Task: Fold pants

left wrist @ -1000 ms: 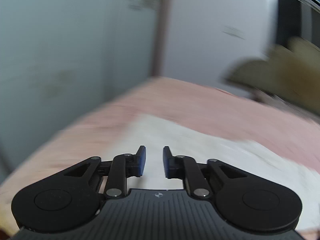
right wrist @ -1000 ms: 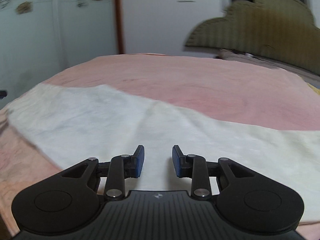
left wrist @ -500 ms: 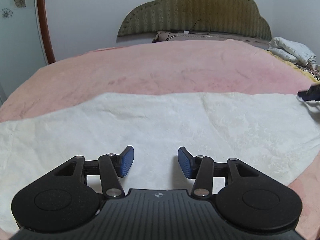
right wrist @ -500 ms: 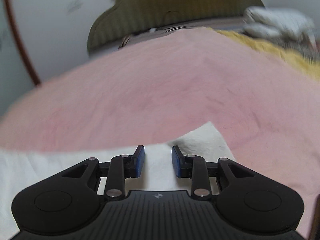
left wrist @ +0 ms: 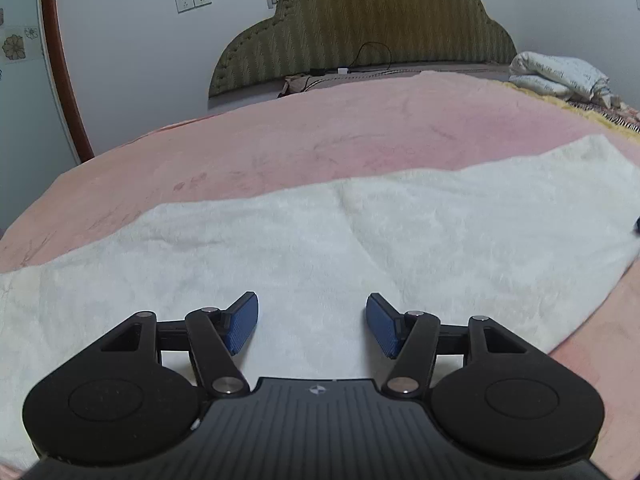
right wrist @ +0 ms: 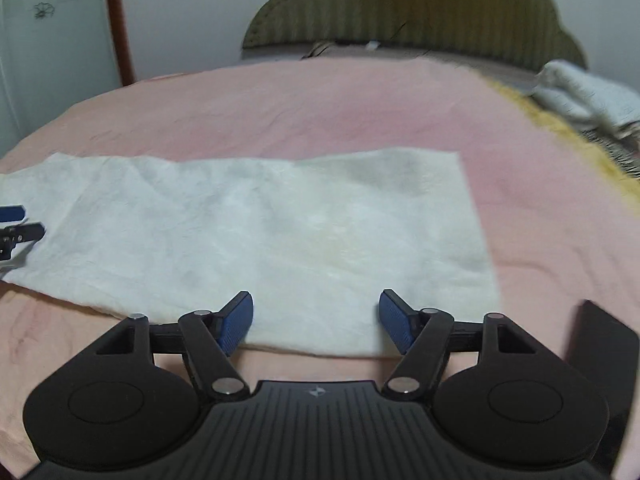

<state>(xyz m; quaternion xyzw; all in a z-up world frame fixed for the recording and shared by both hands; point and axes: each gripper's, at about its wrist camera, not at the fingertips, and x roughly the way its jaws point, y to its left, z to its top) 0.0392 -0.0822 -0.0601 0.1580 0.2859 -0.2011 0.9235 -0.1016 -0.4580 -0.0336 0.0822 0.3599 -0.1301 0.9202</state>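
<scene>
The white fleecy pants (left wrist: pixel 360 248) lie flat as a long strip across the pink bed cover (left wrist: pixel 340 136). In the right wrist view the pants (right wrist: pixel 260 232) end in a straight edge at the right. My left gripper (left wrist: pixel 312 322) is open and empty, low over the middle of the pants. My right gripper (right wrist: pixel 316 320) is open and empty, over the near edge of the pants close to their right end. The left gripper's blue fingertip (right wrist: pixel 12 214) shows at the left edge of the right wrist view.
A green padded headboard (left wrist: pixel 360 28) stands at the far end of the bed. A crumpled white blanket (left wrist: pixel 560 76) and a yellow throw (right wrist: pixel 560 132) lie at the far right. A wooden frame (left wrist: pixel 60 64) runs up the left wall. A dark object (right wrist: pixel 600 344) sits at the near right.
Both grippers have swung round to face the headboard and opened wider. The right gripper has pulled back, so the right end of the pants is now in full view.
</scene>
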